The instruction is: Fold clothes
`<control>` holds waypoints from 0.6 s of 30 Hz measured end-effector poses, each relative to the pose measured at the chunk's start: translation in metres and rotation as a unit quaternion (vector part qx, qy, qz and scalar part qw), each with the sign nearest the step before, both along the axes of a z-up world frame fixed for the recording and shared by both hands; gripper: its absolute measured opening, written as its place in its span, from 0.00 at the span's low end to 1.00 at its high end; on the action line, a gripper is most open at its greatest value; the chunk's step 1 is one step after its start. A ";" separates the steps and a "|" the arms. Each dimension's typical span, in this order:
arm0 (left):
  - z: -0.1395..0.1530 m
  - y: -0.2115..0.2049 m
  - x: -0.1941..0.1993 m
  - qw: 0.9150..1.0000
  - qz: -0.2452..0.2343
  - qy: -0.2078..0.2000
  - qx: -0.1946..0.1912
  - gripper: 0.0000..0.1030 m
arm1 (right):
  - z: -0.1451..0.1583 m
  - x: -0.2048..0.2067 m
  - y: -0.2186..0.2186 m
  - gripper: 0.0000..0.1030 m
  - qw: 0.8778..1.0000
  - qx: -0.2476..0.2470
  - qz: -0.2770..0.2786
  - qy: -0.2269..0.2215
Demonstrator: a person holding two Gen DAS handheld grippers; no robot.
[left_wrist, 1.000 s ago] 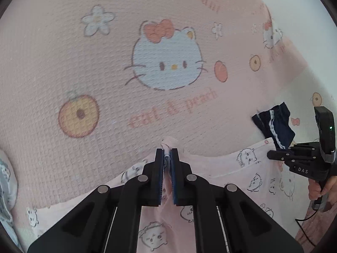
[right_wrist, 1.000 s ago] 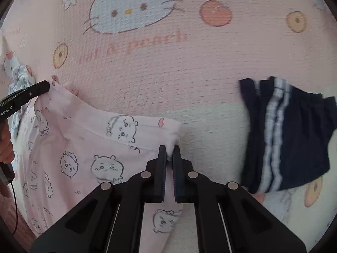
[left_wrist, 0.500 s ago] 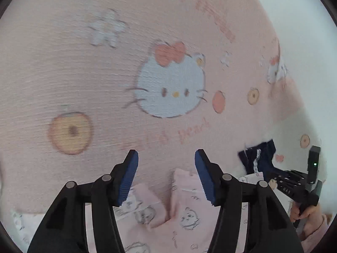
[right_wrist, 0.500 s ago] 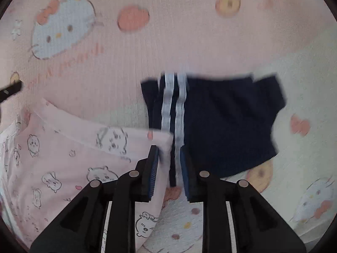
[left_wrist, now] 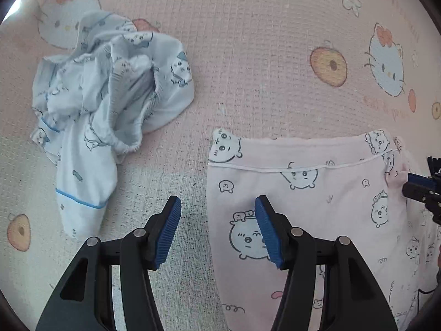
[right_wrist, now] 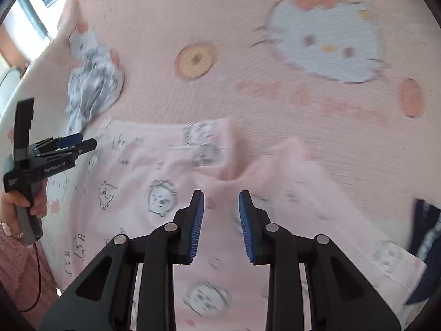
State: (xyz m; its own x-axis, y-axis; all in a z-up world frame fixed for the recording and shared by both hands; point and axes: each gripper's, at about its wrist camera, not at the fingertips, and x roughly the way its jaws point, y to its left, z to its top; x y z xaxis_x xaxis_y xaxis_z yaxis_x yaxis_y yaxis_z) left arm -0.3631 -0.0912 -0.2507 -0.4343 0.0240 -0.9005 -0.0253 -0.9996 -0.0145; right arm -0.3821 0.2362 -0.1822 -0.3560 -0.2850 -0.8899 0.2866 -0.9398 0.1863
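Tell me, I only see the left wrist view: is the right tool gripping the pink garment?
Observer: No. The right tool is opening with nothing between its jaws; the pink garment lies under it.
Operator: Anything to the right of that garment?
Observer: A navy garment with white stripes, at the pink one's right end.
Operator: Is the pink one's far edge straight?
Observer: No, it dips in the middle, just ahead of the right tool.
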 end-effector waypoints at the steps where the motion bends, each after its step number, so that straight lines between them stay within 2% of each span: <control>1: -0.006 0.000 -0.005 1.000 -0.004 -0.007 -0.011 0.56 | -0.016 -0.003 -0.007 0.25 1.000 0.019 0.008 0.003; 3: -0.011 -0.003 -0.009 1.000 -0.007 -0.001 -0.024 0.60 | -0.041 -0.011 -0.004 0.23 0.997 0.079 -0.015 -0.002; 5: -0.011 -0.006 -0.011 1.000 -0.007 -0.001 -0.026 0.61 | -0.041 -0.014 0.027 0.24 0.997 0.025 -0.070 -0.017; 9: -0.002 -0.011 -0.015 0.998 0.021 0.009 -0.054 0.62 | -0.029 -0.013 0.091 0.27 0.981 -0.004 -0.194 -0.018; 11: 0.012 -0.012 -0.015 0.999 0.012 0.035 -0.016 0.62 | -0.020 -0.011 0.095 0.28 0.982 -0.037 -0.185 -0.016; 13: 0.020 -0.009 -0.016 0.999 -0.006 0.051 0.003 0.62 | -0.008 -0.009 0.076 0.28 0.990 -0.049 -0.135 0.000; 15: 0.017 -0.007 -0.021 0.999 -0.010 0.048 -0.015 0.62 | -0.003 -0.010 0.040 0.28 0.998 -0.030 -0.061 0.010; 17: 0.004 -0.011 -0.031 0.999 0.007 0.020 -0.029 0.62 | -0.015 -0.015 0.014 0.26 1.000 0.018 -0.025 0.003; 18: -0.002 -0.017 -0.035 0.999 0.018 0.002 -0.029 0.62 | -0.025 -0.021 0.011 0.26 0.998 0.050 -0.034 -0.009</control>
State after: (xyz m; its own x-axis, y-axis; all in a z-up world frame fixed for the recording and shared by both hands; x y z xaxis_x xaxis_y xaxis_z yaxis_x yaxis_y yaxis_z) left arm -0.3984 -0.1083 -0.2524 -0.4382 -0.0447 -0.8978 0.0113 -0.9990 0.0443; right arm -0.4034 0.2470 -0.2077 -0.3558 -0.1696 -0.9190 0.2199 -0.9710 0.0940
